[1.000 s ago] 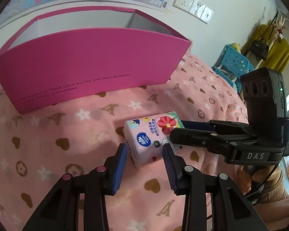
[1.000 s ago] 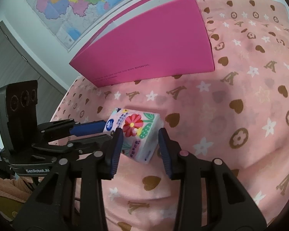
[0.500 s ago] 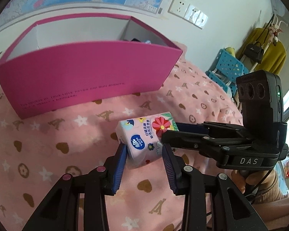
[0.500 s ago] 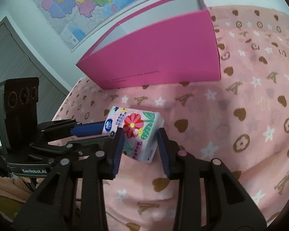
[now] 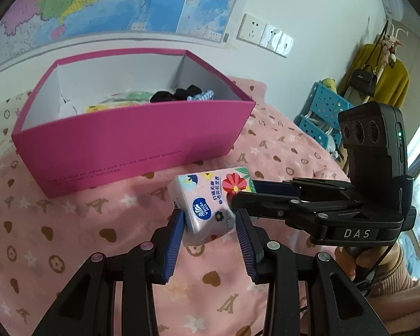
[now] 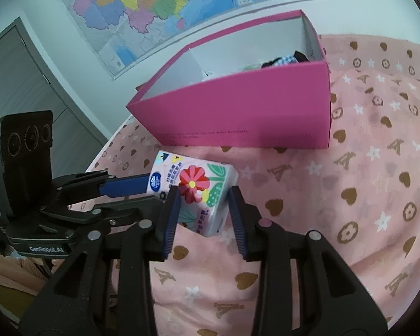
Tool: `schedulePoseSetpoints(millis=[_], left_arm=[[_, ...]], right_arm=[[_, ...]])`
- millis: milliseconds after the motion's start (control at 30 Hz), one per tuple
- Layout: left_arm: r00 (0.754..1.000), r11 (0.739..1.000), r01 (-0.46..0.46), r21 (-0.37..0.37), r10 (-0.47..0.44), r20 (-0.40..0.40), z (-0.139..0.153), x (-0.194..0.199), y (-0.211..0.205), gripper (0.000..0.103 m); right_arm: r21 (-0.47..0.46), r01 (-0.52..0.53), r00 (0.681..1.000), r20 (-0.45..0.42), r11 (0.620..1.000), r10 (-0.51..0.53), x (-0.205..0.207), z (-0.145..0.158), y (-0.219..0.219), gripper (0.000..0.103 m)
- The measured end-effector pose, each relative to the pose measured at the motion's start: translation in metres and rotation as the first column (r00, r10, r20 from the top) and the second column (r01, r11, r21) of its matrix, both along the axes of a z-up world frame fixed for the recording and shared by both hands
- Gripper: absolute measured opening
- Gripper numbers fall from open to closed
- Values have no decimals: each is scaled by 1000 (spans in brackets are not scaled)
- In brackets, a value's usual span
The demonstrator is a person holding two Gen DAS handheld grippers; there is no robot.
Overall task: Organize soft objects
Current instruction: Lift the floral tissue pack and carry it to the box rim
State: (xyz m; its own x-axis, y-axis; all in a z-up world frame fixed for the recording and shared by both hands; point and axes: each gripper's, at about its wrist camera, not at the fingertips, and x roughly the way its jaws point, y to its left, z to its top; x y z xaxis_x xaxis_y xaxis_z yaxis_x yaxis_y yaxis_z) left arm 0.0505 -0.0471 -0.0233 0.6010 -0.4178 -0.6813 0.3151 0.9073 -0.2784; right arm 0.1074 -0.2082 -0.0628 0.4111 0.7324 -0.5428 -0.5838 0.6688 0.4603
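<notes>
Pink cardboard, open at the top, the storage box (image 5: pixel 131 137) already holds a dark bundle and some pale packets at its right end, so part of the sorting looks done. We have the flower-printed soft pack of tissues (image 5: pixel 210 204) clamped from two sides, the left gripper (image 5: pixel 210 231) on one end and the right gripper (image 6: pixel 203 210) on the other (both sets of tongs pressed onto it). It hangs clear of the pink patterned blanket (image 5: pixel 70 224), just in front of the box, with carrying it over the front wall and letting go left.
</notes>
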Motion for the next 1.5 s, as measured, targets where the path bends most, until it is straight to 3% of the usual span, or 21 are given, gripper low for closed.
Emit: schedulePoseSetpoints(millis=[1500], left_arm=[[993,1000,-19,16,17,116,35,7,11,38]], right_arm=[[-1,-10,996,93,1000,10,7,29,8,39]])
